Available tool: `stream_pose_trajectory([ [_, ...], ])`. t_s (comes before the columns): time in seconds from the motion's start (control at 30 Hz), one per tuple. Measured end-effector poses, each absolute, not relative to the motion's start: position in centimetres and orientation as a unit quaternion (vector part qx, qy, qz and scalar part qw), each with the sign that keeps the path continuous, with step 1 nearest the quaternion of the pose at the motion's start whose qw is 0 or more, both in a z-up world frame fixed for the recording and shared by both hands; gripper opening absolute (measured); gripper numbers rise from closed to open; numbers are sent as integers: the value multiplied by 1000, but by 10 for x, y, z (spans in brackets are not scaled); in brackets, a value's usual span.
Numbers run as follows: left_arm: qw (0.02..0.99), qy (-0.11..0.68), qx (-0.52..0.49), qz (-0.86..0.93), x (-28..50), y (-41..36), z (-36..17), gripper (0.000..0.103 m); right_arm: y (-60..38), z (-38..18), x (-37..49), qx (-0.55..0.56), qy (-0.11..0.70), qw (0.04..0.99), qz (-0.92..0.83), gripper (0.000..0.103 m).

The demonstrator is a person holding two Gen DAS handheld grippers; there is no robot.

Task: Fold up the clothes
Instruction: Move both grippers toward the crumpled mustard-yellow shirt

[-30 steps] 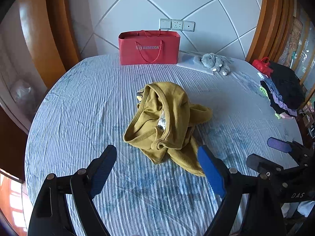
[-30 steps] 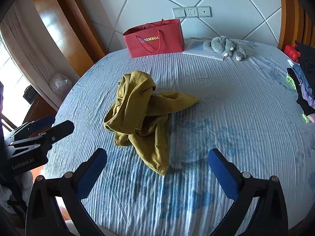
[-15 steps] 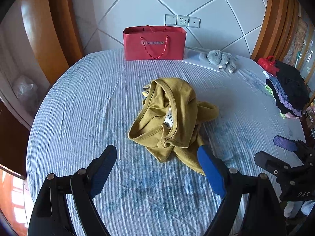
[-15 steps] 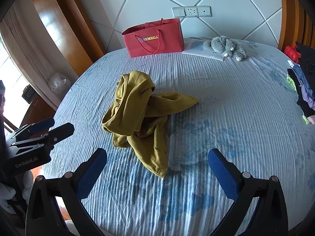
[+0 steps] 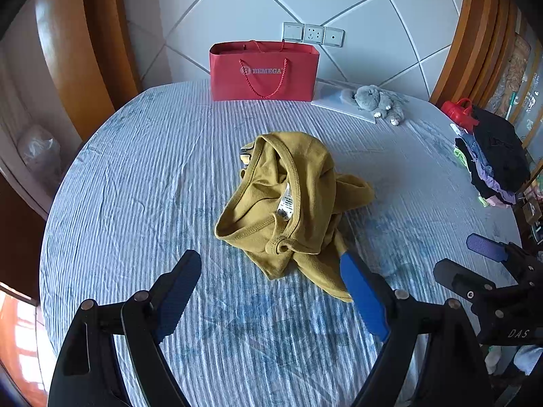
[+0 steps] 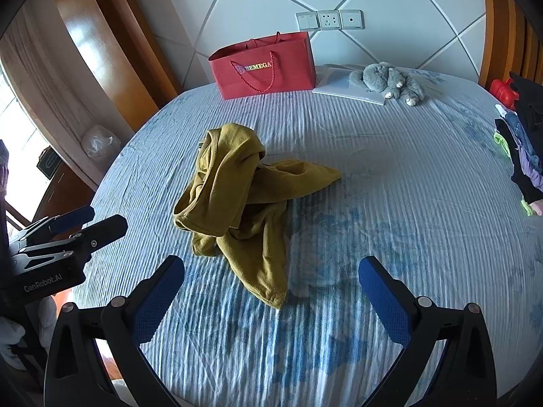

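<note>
A crumpled mustard-yellow garment lies in a heap in the middle of the round table with the blue striped cloth; its neckline and white label face up. It also shows in the right wrist view. My left gripper is open and empty, just in front of the garment's near edge. My right gripper is open and empty, a little nearer than the garment's lowest tip. Each gripper shows at the other view's edge: the right one, the left one.
A red BEMEGA paper bag stands at the table's far edge by the wall. A grey plush toy lies on a white sheet beside it. A pile of dark clothes and a red container sit at the right edge.
Both grippers have drawn back slightly and tilted, so the garment sits a little farther up in the views. The garment has not moved. Both stay open.
</note>
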State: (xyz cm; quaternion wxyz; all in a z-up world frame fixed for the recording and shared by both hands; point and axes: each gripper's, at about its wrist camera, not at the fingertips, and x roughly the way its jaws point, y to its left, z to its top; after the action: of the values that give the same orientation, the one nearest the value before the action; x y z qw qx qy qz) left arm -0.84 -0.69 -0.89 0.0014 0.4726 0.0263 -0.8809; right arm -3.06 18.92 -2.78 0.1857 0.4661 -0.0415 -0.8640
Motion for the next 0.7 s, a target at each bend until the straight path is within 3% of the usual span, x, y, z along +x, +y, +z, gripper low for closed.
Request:
stream_pose_trajectory([
  [0.7, -15, 62, 485, -872, -9, -10, -8, 85, 189, -22, -31, 456, -40, 188, -869, 103],
])
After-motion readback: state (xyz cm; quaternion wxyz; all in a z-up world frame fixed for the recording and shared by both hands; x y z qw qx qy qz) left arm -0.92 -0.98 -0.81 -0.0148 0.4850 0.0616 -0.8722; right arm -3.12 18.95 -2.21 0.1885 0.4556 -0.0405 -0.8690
